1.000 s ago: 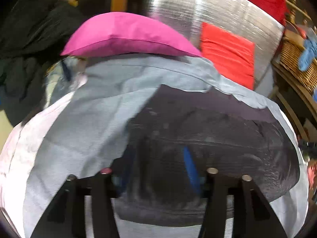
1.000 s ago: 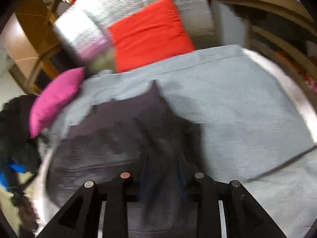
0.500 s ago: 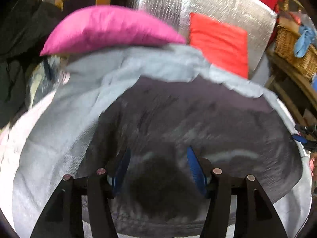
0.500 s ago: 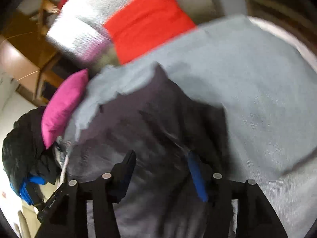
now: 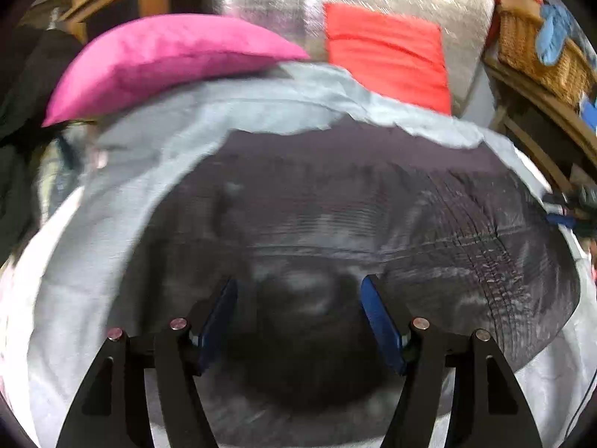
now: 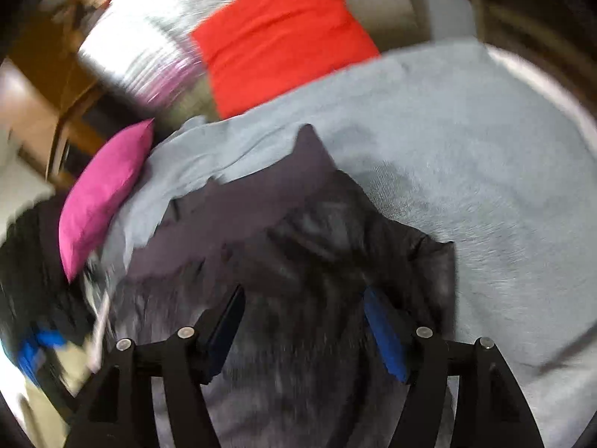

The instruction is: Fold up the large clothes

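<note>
Lying flat, ribbed dark garment [image 5: 373,224] covers smooth grey sheet [image 6: 466,156].

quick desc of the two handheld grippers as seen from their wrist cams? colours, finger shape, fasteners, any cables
The left gripper and the right gripper look alike: black angular linkage arms with triangular cut-outs, round silver pivot fasteners at the joints, and flat blue pads lining the inner faces of the two fingers. No markings can be made out. A thin dark cable runs along the lower right edge of the left view. No hand or sleeve shows.
</note>
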A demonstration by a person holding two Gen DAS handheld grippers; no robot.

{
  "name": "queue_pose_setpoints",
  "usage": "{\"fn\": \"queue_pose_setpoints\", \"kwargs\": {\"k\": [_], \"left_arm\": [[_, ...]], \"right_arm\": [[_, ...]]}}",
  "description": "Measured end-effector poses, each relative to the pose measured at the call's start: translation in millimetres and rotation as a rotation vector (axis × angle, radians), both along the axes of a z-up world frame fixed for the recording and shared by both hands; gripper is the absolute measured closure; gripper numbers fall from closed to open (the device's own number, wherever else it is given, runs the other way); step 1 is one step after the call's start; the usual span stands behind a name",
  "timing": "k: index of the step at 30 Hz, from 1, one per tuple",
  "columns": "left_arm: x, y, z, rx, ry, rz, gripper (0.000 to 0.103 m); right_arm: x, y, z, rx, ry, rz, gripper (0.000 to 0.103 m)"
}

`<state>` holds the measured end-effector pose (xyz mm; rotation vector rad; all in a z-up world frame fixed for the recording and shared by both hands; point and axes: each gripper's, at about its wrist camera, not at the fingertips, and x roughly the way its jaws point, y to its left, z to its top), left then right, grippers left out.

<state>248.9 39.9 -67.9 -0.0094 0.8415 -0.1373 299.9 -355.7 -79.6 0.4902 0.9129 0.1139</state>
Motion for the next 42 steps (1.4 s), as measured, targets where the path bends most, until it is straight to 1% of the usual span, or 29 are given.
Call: {"fn": "queue_pose_setpoints", "kwargs": {"k": [1, 2, 6, 7, 8, 9, 10, 11, 13, 15, 16, 19, 21, 22, 24, 25, 26, 29, 32, 34, 36, 38, 39, 40, 41, 42], "left_arm": [[-7.5, 10.1, 2.7, -0.015, -0.004, 0.022, 0.033], [-15.6, 21.8, 4.3, -0.031, -0.003, 0.047, 0.033], [-48.9, 62.0, 2.8, -0.082, -0.019, 0.148, 0.030], [-53.4, 69.0, -2.8, -0.091, -0.006, 0.171, 0.027], [-51.3, 72.2, -9.6, -0.105, 0.022, 0.183, 0.025], [-45.7, 78.3, -23.1, -0.139, 0.089, 0.184, 0.025], [-43.5, 82.7, -33.4, -0.145, 0.125, 0.205, 0.025], [-44.4, 87.6, -38.9, -0.159, 0.140, 0.232, 0.023], [-51.5, 94.1, -34.8, -0.202, 0.152, 0.243, 0.023], [-60.3, 94.3, -22.3, -0.203, 0.107, 0.242, 0.024], [-65.1, 93.6, -15.7, -0.198, 0.079, 0.236, 0.024], [-73.4, 94.5, -6.6, -0.191, 0.039, 0.240, 0.024], [-73.7, 96.7, -8.6, -0.195, 0.043, 0.247, 0.024], [-69.0, 96.5, -15.4, -0.194, 0.069, 0.251, 0.024], [-58.8, 94.7, -34.6, -0.155, 0.140, 0.258, 0.024], [-56.5, 93.8, -41.2, -0.139, 0.172, 0.253, 0.023], [-56.0, 93.6, -44.1, -0.139, 0.179, 0.251, 0.023], [-63.7, 95.5, -30.7, -0.141, 0.121, 0.250, 0.023], [-70.6, 98.2, -22.2, -0.132, 0.073, 0.233, 0.023], [-69.0, 103.1, -22.3, -0.129, 0.069, 0.233, 0.023], [-62.5, 108.4, -32.8, -0.119, 0.109, 0.248, 0.023], [-57.5, 109.1, -42.8, -0.129, 0.162, 0.234, 0.023], [-58.1, 111.2, -40.8, -0.137, 0.155, 0.232, 0.023], [-59.1, 112.4, -36.4, -0.136, 0.147, 0.228, 0.023], [-59.9, 113.3, -29.7, -0.135, 0.122, 0.222, 0.023], [-60.8, 115.9, -19.8, -0.138, 0.080, 0.212, 0.023]], "right_arm": [[-12.4, 2.6, 5.0, -0.014, -0.015, 0.019, 0.033], [-22.2, 3.8, 6.9, -0.007, -0.022, 0.033, 0.033], [-78.3, 4.8, 3.4, 0.047, -0.058, 0.074, 0.032], [-88.7, 6.8, 0.9, 0.054, -0.073, 0.080, 0.027], [-95.6, 9.4, -1.8, 0.044, -0.074, 0.083, 0.026], [-103.0, 9.8, -9.4, 0.007, -0.059, 0.083, 0.025], [-103.3, 10.4, -20.2, -0.021, -0.027, 0.080, 0.025], [-101.7, 8.9, -28.2, -0.014, -0.007, 0.075, 0.025], [-106.7, 5.1, -24.1, 0.002, 0.007, 0.045, 0.025], [-109.0, 8.7, -8.0, 0.002, -0.007, 0.038, 0.025], [-113.3, 12.0, 2.4, 0.001, -0.035, 0.054, 0.025], [-118.0, 25.6, 17.1, -0.023, -0.083, 0.084, 0.025], [-117.7, 31.5, 11.5, -0.018, -0.078, 0.088, 0.025], [-116.0, 32.9, 3.3, -0.014, -0.060, 0.085, 0.025], [-112.7, 30.9, -20.0, -0.038, -0.007, 0.070, 0.025], [-113.9, 27.1, -29.8, -0.028, 0.001, 0.062, 0.025], [-115.4, 24.6, -32.4, -0.012, -0.009, 0.054, 0.025], [-120.1, 24.1, -16.2, -0.009, -0.023, 0.042, 0.025], [-130.9, 16.5, 1.5, -0.006, -0.083, 0.045, 0.025], [-133.9, 5.6, -3.2, -0.002, -0.070, 0.032, 0.025], [-136.0, -9.8, -17.5, 0.016, -0.031, 0.004, 0.025], [-130.5, -18.3, -33.7, 0.028, 0.036, -0.020, 0.025], [-131.1, -25.1, -39.7, 0.038, 0.055, -0.043, 0.025], [-133.2, -31.5, -39.7, 0.065, 0.049, -0.054, 0.025], [-135.4, -36.1, -34.6, 0.089, 0.027, -0.052, 0.025], [-137.2, -38.9, -29.5, 0.097, 0.008, -0.049, 0.025]]}}
